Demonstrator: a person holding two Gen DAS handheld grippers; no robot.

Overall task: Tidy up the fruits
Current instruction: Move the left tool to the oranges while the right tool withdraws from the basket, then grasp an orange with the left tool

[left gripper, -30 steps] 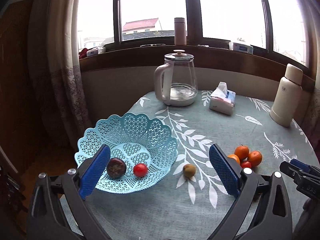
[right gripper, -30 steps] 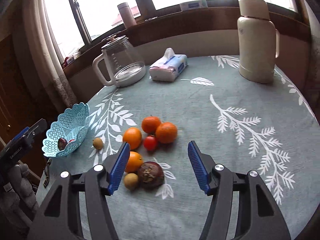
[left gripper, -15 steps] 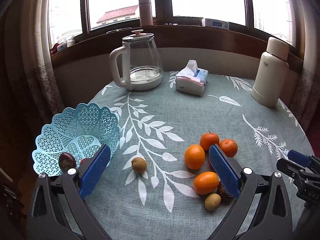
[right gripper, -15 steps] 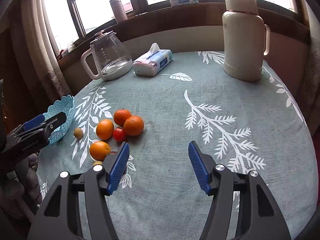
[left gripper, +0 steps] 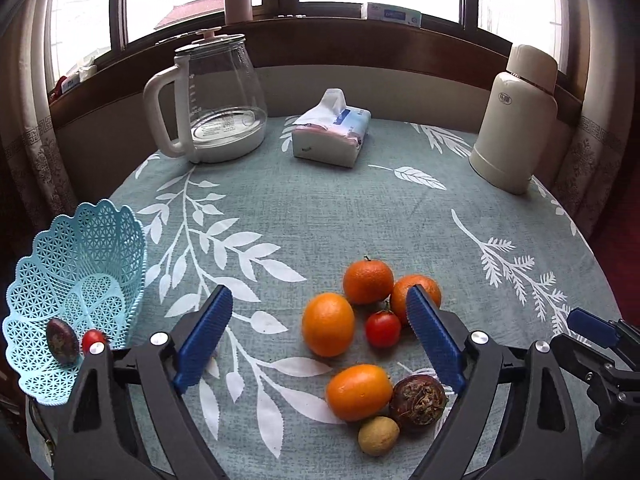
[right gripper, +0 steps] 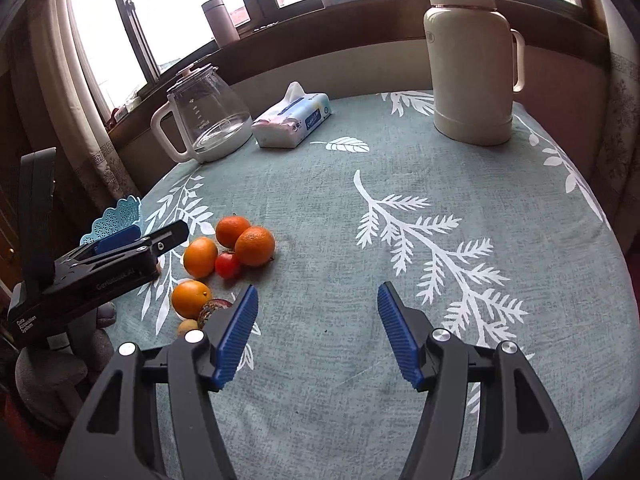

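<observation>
The bench, round under a grey-green leaf-print cloth, fills both views. At its far edge stand a cream flask at 2 o'clock, a glass kettle at 11 o'clock and a tissue pack between them.

The left tool is spread wide with nothing between its blue pads, hanging over the fruit cluster. The right tool is likewise spread and empty, over bare cloth; the cluster lies at its 10 o'clock.

The blue lace basket sits at the bench's 8 o'clock edge. Only the left view shows inside it: a dark passionfruit touching a small tomato. In the right view just its rim peeks above the left tool's body.

The loose fruit lie close together near the middle front: four oranges, the largest at the left, two touching behind, one in front. A second passionfruit touches the front orange, a tomato sits in the middle, and a small tan fruit is nearest. The right view half hides that passionfruit behind its own left pad.
</observation>
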